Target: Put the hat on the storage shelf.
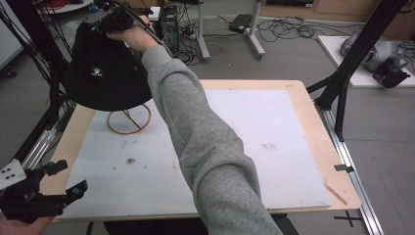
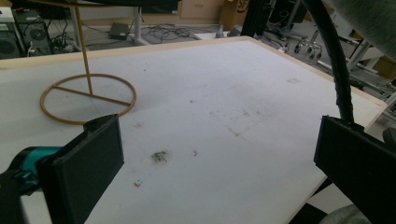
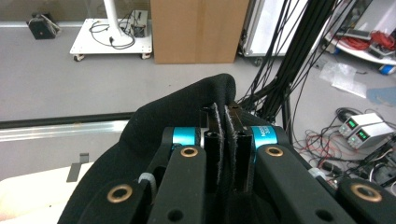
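A black bucket hat [image 1: 105, 78] with a small white logo hangs over the far left of the table, above a wooden stand whose ring base [image 1: 129, 120] rests on the white mat [image 1: 274, 127]. My right gripper [image 1: 117, 22] is up at the hat's crown, shut on the black fabric. In the right gripper view the jaws [image 3: 225, 112] pinch a fold of the hat [image 3: 159, 121]. My left gripper [image 1: 68, 177] stays low at the near left corner, open and empty. In the left gripper view its jaws [image 2: 215, 158] stand wide apart, and the stand's ring [image 2: 88, 98] and thin post lie ahead.
The wooden table [image 1: 313, 112] carries the stained white mat. A black frame post [image 1: 352, 54] rises at the right edge. Cables and equipment litter the floor behind. A cardboard box [image 3: 201, 30] stands on the floor beyond the hat.
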`<state>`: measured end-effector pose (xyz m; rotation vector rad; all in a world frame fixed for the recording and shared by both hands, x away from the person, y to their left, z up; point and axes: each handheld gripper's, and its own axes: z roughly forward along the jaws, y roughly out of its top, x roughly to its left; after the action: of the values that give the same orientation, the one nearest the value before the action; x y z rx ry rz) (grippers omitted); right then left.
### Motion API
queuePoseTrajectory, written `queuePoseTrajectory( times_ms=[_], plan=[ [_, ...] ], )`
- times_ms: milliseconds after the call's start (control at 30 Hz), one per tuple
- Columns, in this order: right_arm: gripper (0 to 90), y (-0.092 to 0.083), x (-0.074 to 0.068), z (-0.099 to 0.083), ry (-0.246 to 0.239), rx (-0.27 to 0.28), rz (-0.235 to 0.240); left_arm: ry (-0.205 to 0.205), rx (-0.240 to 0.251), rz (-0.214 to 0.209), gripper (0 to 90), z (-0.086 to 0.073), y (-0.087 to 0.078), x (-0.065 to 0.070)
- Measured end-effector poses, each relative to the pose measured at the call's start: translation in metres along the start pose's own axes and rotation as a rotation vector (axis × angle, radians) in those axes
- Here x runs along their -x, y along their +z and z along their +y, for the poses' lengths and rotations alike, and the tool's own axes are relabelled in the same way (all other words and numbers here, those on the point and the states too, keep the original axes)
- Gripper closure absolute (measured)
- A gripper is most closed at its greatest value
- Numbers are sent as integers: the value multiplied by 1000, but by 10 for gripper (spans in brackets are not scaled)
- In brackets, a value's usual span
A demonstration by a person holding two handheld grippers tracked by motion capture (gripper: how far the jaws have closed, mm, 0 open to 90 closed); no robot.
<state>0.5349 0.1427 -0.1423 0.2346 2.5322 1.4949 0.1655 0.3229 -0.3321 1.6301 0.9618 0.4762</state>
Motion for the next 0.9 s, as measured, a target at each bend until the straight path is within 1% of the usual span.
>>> queuePoseTrajectory(
  times_ms=[67,100,133,233,300,367,433,533,600,700,733,800,833,867,900],
  plan=[
    [878,4,-1,-3,8,-5,1,0,-4,-1,17,0,1,0],
    [878,7,0,-7,17,-17,2,0,-3,-3,17,0,1,0],
    [878,7,0,-7,17,-17,2,0,-2,-6,17,0,1,1],
    [877,13,0,-15,33,-25,12,12,1,-21,17,0,1,2],
    [877,14,0,-16,38,-33,17,14,3,-17,17,0,1,1],
    [877,19,-1,-22,32,-51,28,8,3,-18,17,-1,1,1],
    [877,20,-1,-24,36,-53,28,6,-1,-14,17,-1,1,0],
    [876,23,1,-30,59,-54,31,3,1,-13,17,-1,1,0],
    [875,24,2,-33,66,-54,34,5,2,-11,17,-1,0,0],
    [872,22,2,-34,69,-55,35,-1,1,-12,17,-1,1,0],
    [863,22,2,-34,67,-52,39,1,-3,-13,17,-1,1,0],
    [829,21,4,-34,89,-53,49,-5,-3,-14,17,-2,2,1],
    [813,21,4,-35,90,-53,48,-2,-6,-16,17,-2,3,0],
    [748,21,6,-36,99,-55,49,1,-8,-16,17,-2,3,0],
    [748,21,6,-36,99,-55,49,1,-9,-17,17,-2,3,0]
  ],
)
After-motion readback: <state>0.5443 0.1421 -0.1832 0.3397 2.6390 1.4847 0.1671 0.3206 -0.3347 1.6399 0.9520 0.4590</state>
